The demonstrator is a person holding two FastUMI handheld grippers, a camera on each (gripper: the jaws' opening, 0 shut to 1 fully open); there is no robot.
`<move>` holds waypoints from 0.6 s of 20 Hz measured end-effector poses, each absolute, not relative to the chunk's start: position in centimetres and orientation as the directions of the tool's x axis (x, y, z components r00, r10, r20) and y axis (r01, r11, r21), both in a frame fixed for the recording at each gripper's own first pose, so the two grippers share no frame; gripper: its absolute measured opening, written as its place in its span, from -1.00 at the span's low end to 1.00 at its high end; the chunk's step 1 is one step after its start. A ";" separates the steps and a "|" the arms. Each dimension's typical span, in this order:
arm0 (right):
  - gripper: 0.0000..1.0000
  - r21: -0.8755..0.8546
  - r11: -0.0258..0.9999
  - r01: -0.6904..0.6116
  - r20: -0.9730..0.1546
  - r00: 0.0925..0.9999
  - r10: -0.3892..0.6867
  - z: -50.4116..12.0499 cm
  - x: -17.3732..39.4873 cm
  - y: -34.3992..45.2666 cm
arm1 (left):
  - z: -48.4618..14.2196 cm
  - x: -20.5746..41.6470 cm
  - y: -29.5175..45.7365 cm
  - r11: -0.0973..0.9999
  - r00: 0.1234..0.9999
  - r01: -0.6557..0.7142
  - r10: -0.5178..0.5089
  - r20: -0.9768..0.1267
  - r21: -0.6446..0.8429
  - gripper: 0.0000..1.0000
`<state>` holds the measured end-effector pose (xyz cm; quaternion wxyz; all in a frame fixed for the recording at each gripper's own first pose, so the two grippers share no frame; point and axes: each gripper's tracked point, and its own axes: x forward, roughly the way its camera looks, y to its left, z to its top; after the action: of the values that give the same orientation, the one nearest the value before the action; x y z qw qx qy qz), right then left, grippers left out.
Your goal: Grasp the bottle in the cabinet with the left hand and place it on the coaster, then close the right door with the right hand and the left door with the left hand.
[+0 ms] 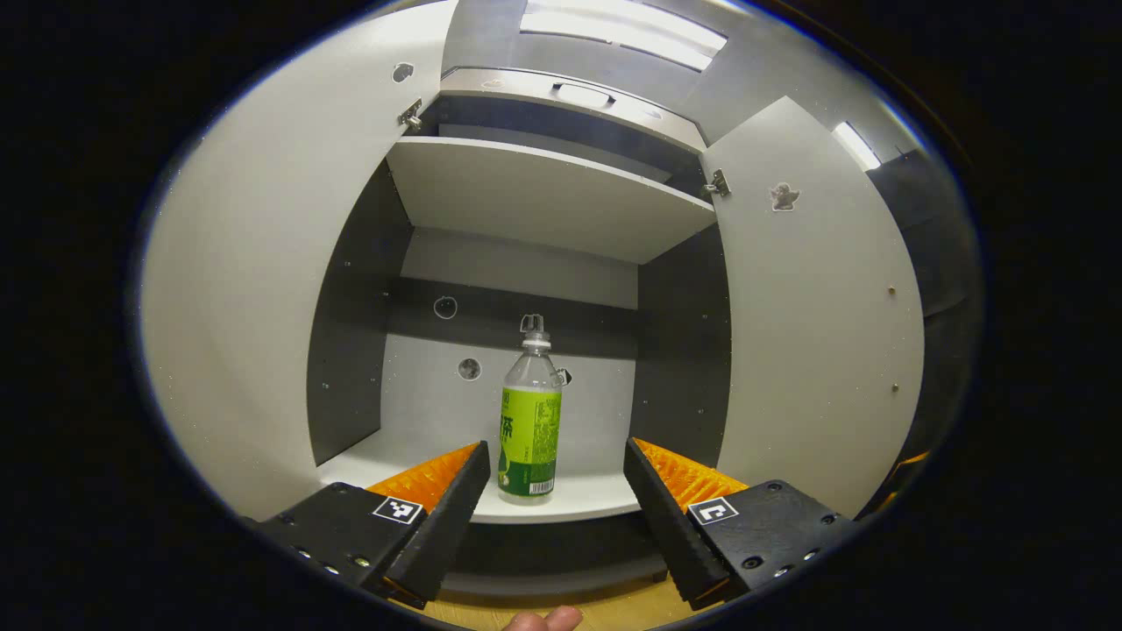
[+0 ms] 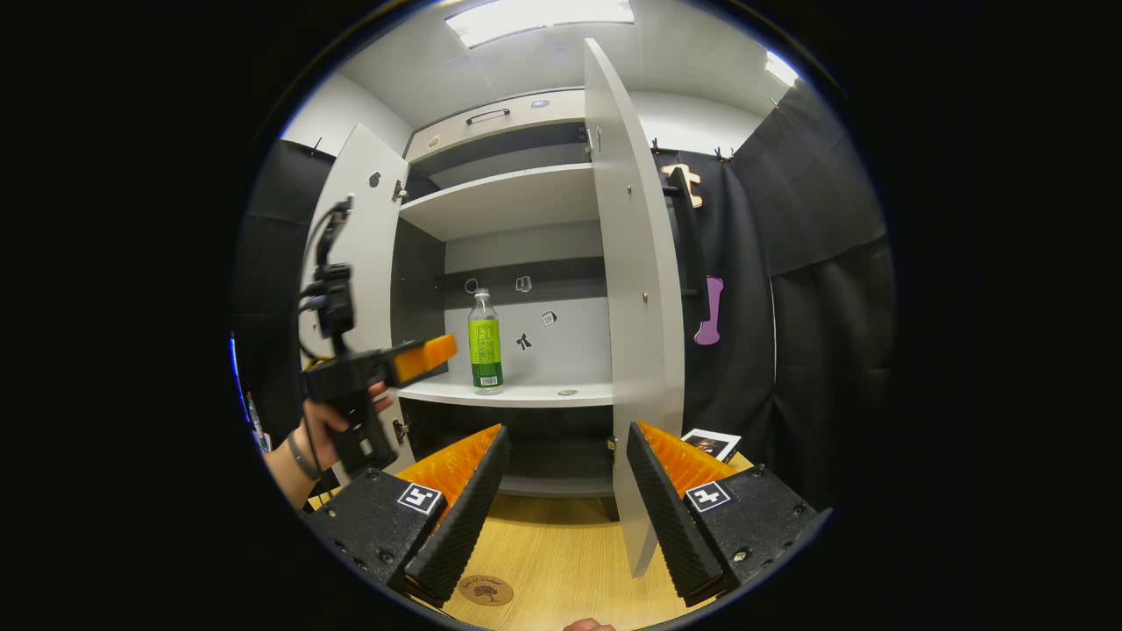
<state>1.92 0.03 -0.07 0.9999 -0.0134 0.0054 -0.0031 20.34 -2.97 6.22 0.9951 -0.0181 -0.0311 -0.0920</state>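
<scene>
1. Left gripper view: one bottle (image 1: 530, 421) stands upright on the lower shelf (image 1: 570, 504) of the cabinet (image 1: 543, 197), ahead of the left hand-held gripper (image 1: 555, 478) and framed between its fingers, apart from both.
2. Left hand-held gripper: fingers spread wide, holding nothing.
3. Right gripper view: the same bottle (image 2: 484, 343) is well ahead; the left hand-held gripper (image 2: 421, 355), held level by a hand (image 2: 337, 421), points at it from just beside the shelf edge.
4. Right hand-held gripper (image 2: 565, 478): fingers wide apart, empty, above the tabletop (image 2: 561, 561).
5. Doors: two, left door (image 2: 355, 254) and right door (image 2: 631, 289), both open.
6. Coaster (image 2: 486, 590): one, on the tabletop near the right hand-held gripper.
</scene>
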 end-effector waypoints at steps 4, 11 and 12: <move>0.66 -0.032 0.999 0.012 -0.018 1.000 -0.012 -0.2 1.6 0.0 | 6.8 26.0 -3.4 0.982 0.981 0.188 -0.186 0.054 -0.027 0.88; 0.66 -0.038 0.999 0.038 -0.011 0.999 -0.039 0.2 1.5 -0.7 | 4.1 32.6 -3.0 0.991 0.991 0.130 -0.130 -0.037 0.010 0.88; 0.66 -0.037 0.998 0.041 -0.012 0.999 -0.041 0.0 1.4 -0.8 | 3.7 33.3 -2.9 0.993 0.992 0.120 -0.120 -0.043 0.012 0.88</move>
<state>1.39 -0.78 0.02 0.9996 -0.0183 0.0063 -0.0204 33.27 -2.90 3.67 0.9979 0.0074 0.0213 -0.0602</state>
